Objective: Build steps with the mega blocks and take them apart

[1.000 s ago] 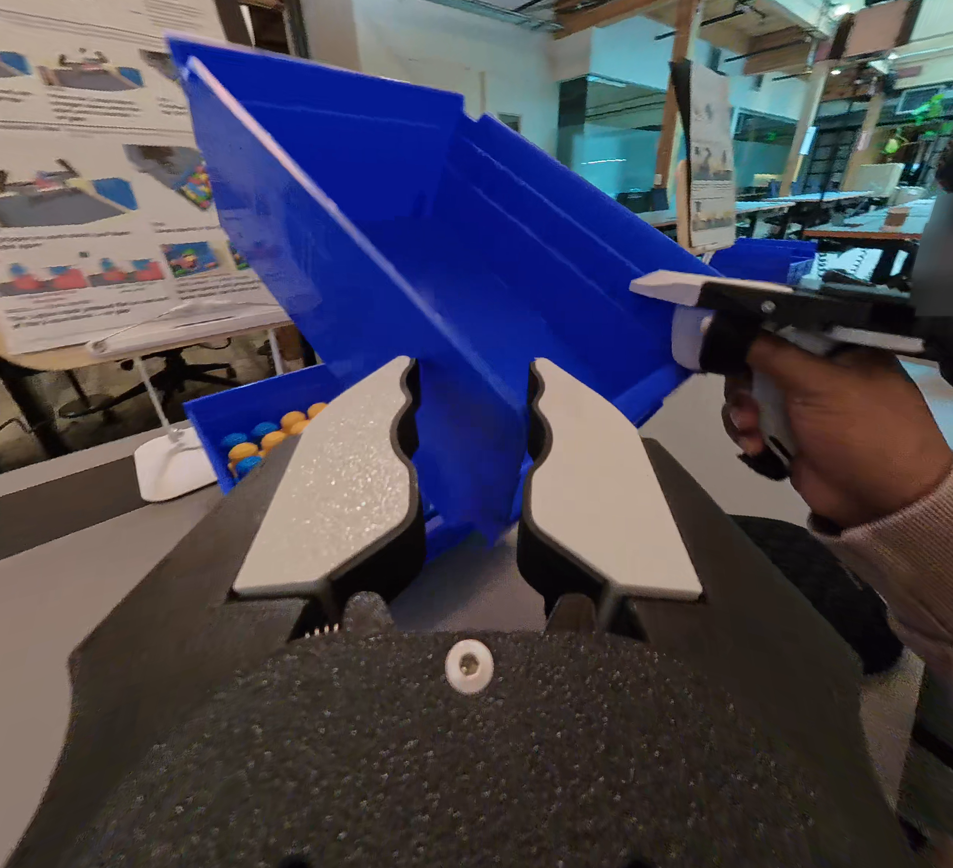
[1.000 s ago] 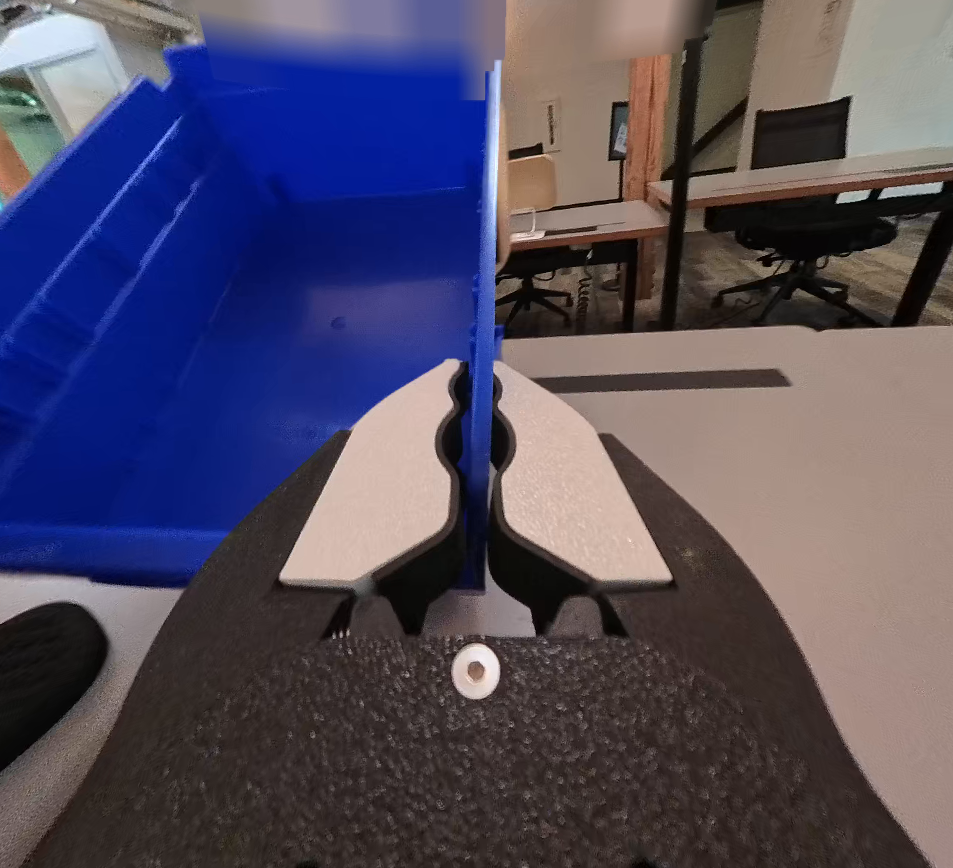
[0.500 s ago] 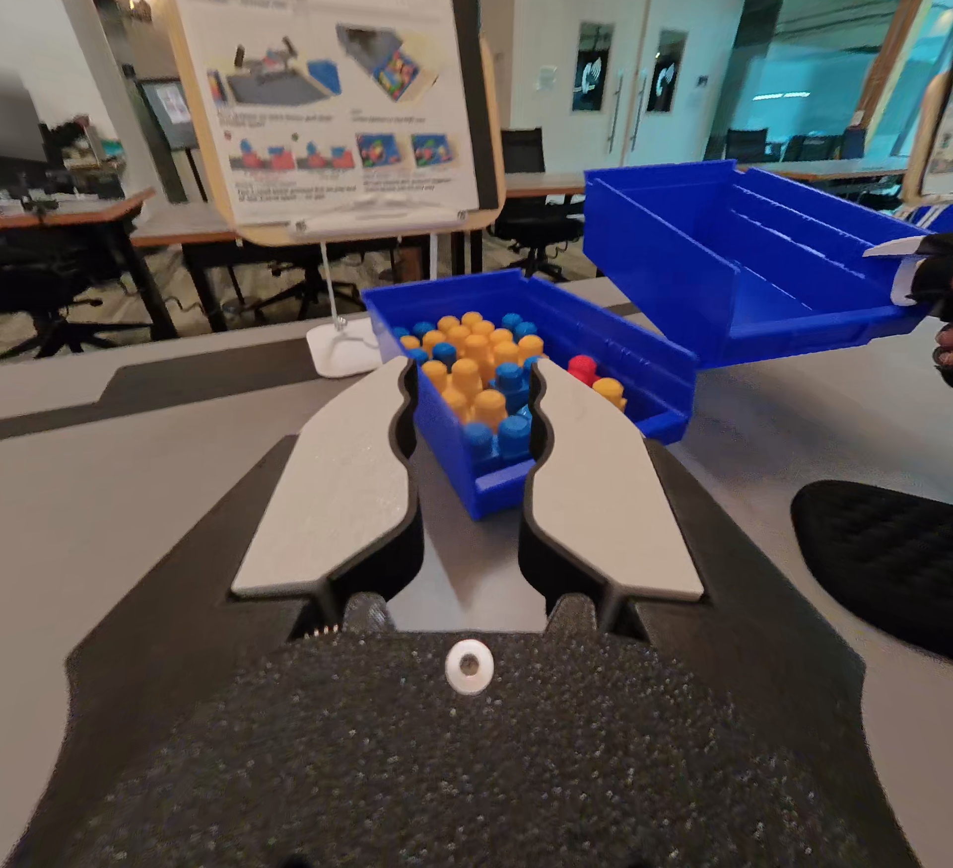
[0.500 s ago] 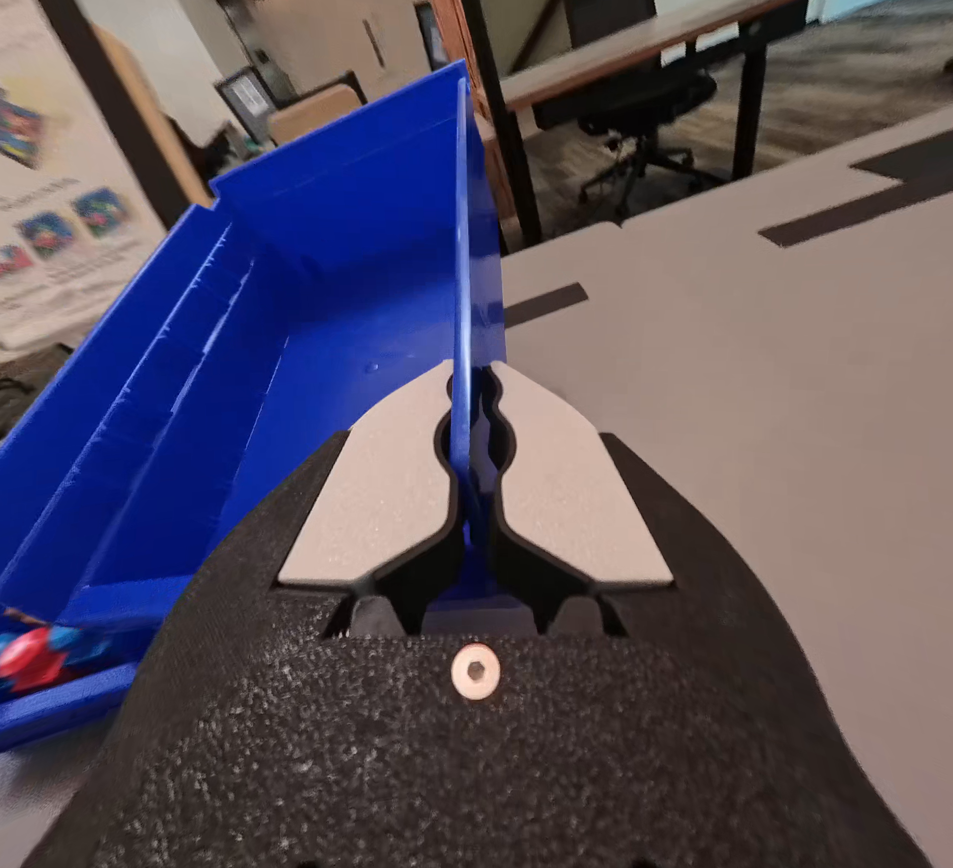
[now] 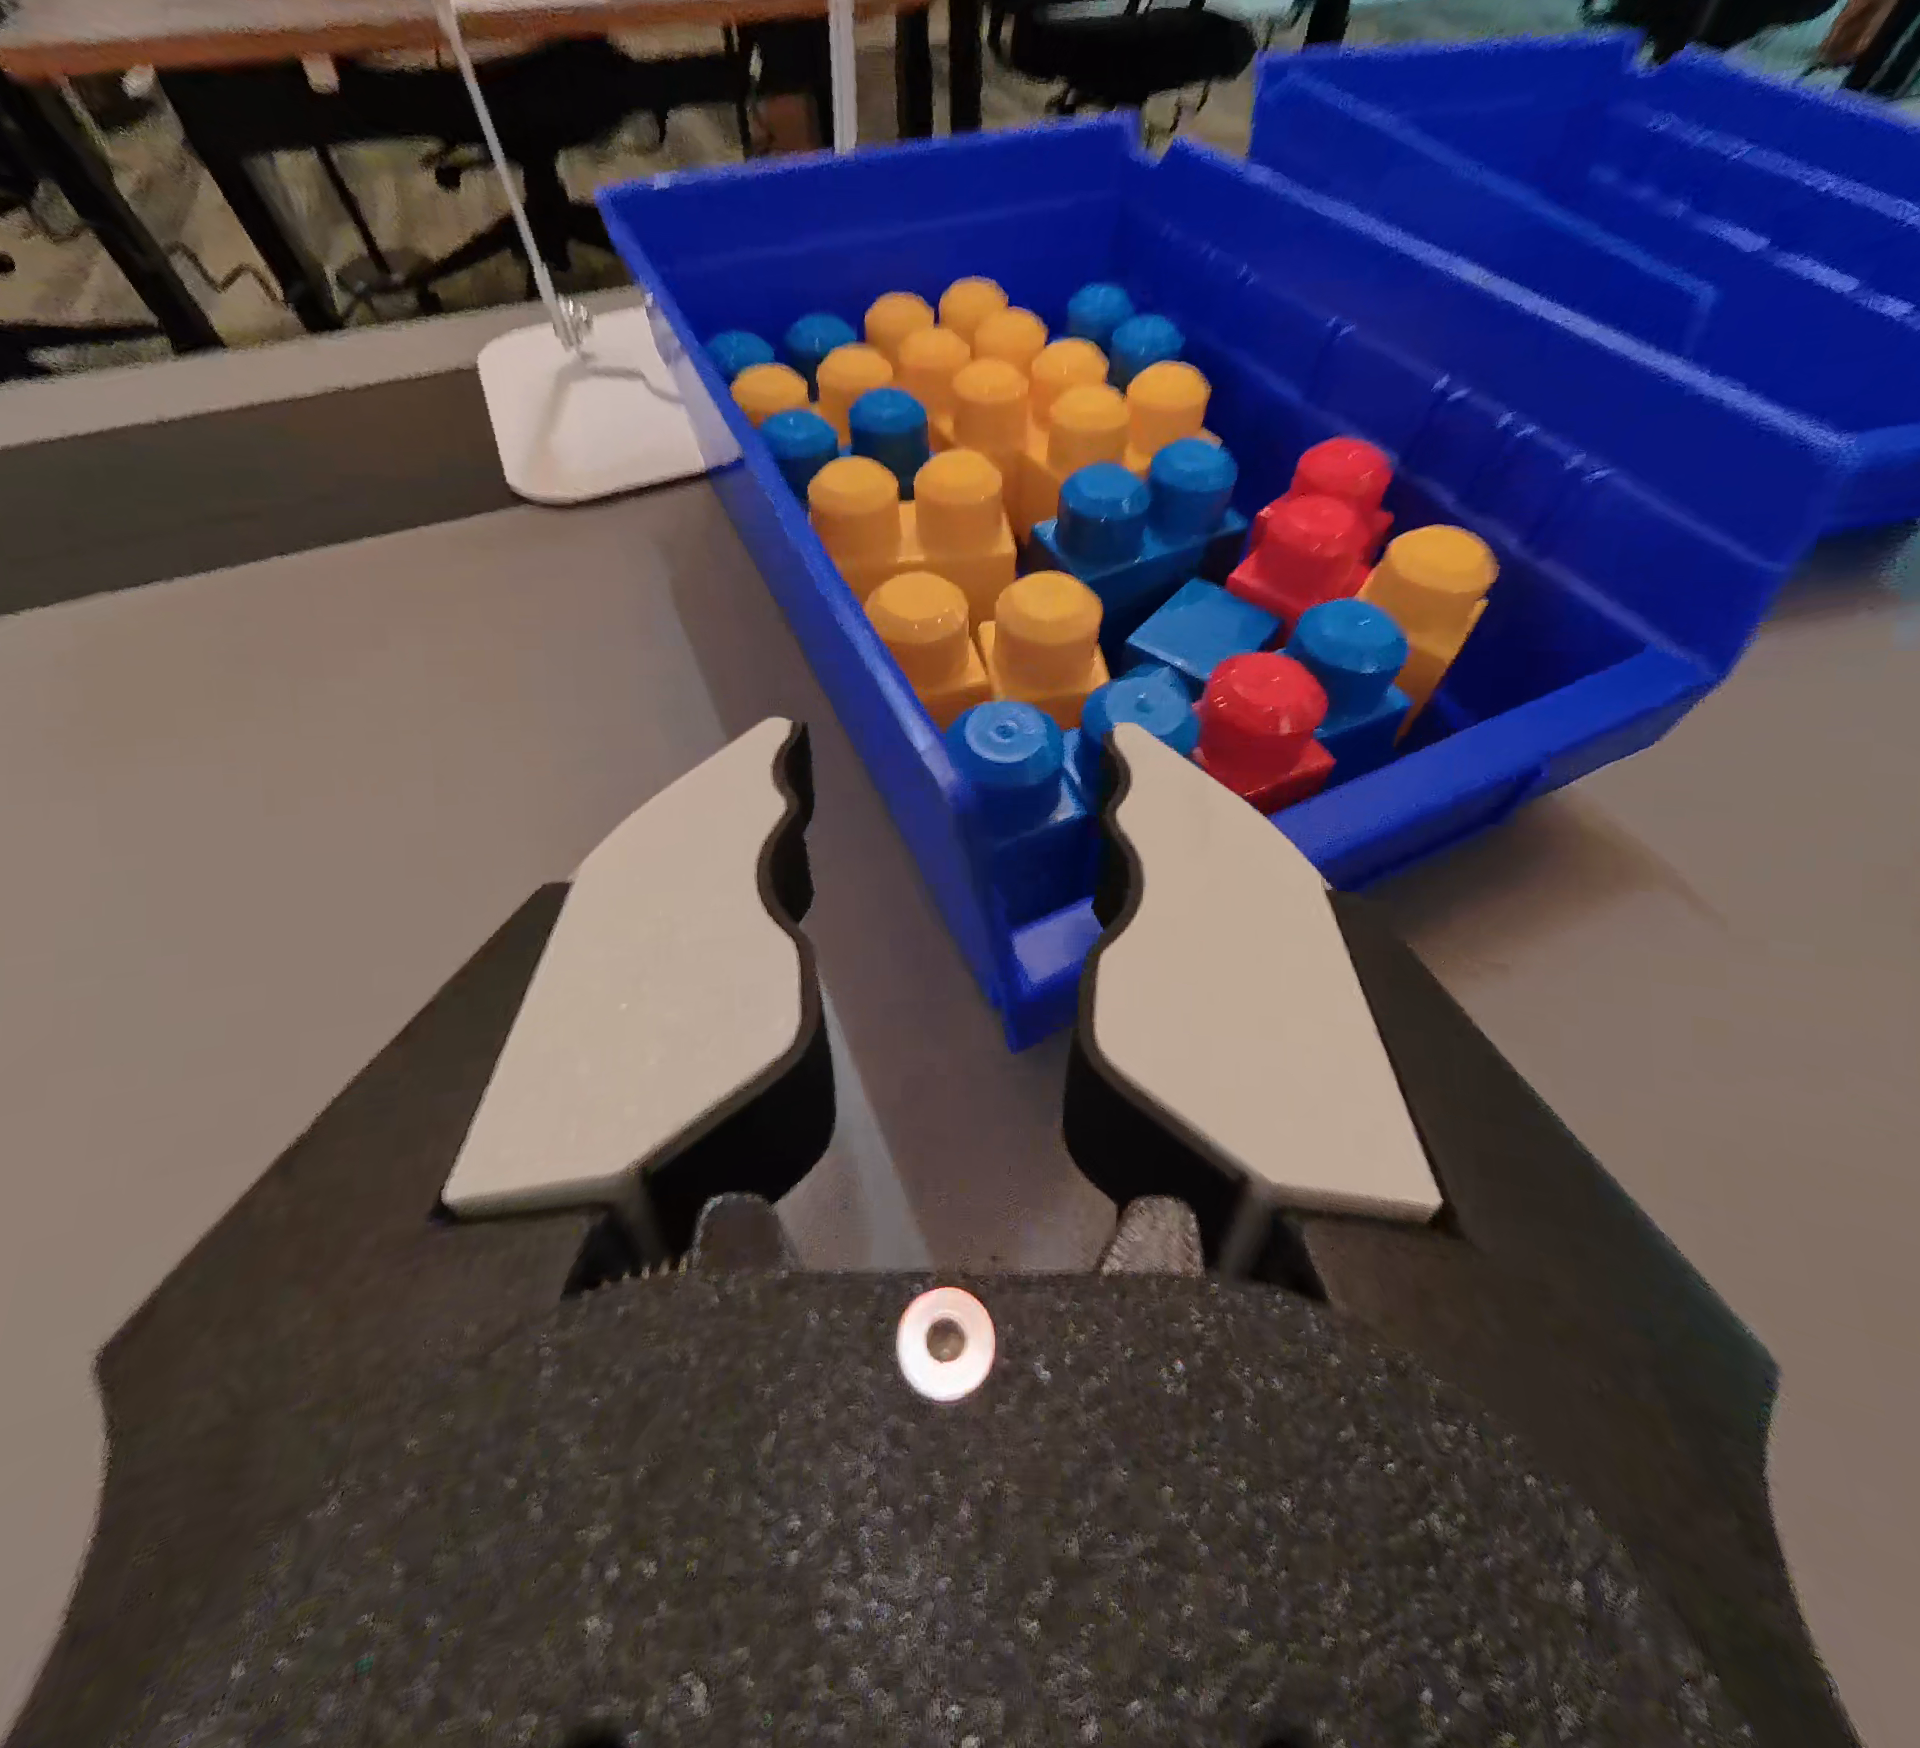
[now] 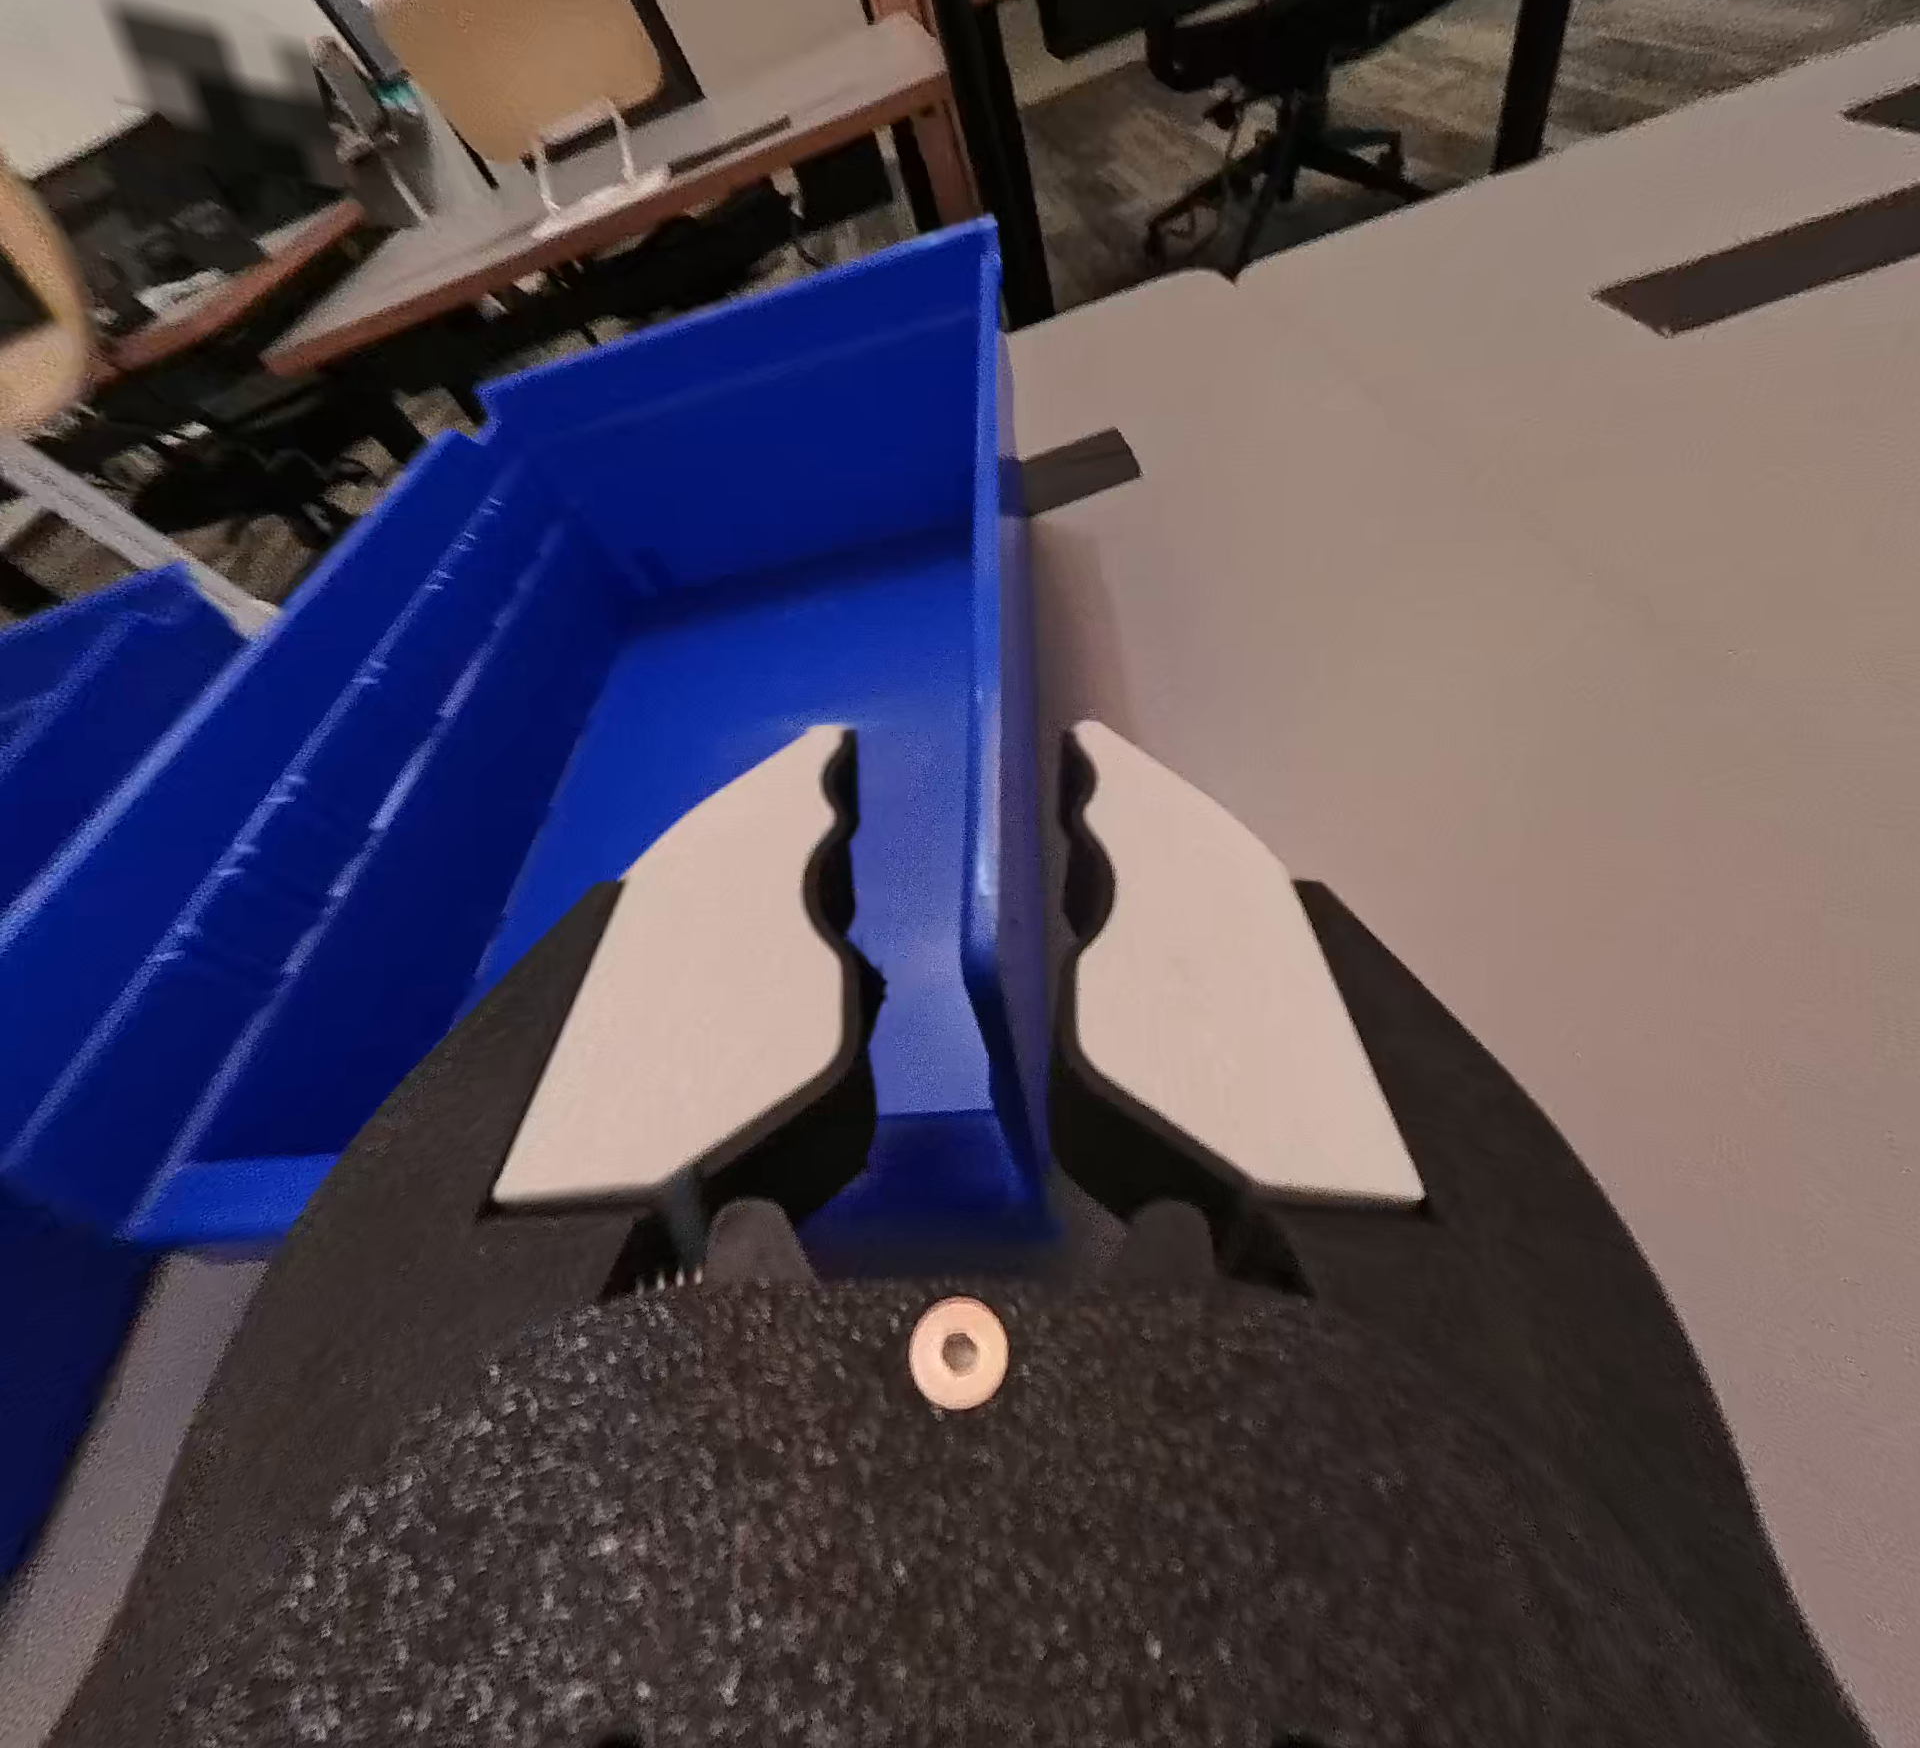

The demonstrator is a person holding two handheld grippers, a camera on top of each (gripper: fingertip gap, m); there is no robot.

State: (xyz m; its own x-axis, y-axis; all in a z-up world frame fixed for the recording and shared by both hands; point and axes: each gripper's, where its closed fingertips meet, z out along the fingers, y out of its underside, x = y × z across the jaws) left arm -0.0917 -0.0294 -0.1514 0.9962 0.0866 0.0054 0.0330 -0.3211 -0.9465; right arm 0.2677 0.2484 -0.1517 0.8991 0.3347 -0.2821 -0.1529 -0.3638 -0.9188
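Note:
A blue bin (image 5: 883, 186) on the grey table holds several orange (image 5: 987, 410), blue (image 5: 1013, 758) and red (image 5: 1262, 722) mega blocks. My left gripper (image 5: 951, 748) is open and empty. Its fingers straddle the bin's near corner, close to a blue block. An empty blue bin (image 6: 748, 472) stands on the table to the right; it also shows in the left wrist view (image 5: 1558, 171). My right gripper (image 6: 961, 737) is open, with its jaws on either side of that bin's right wall (image 6: 987, 659), not clamping it.
A white stand base (image 5: 582, 420) with a sign board above it sits behind the block bin on the left. Part of the block bin (image 6: 62, 711) shows at the left of the right wrist view. Grey tabletop (image 6: 1507, 659) stretches to the right. Desks and chairs stand beyond.
My right gripper has lowered the empty bin from tilted in the air to flat on the table and opened off its wall. My left gripper has moved close to the block bin and opened wider.

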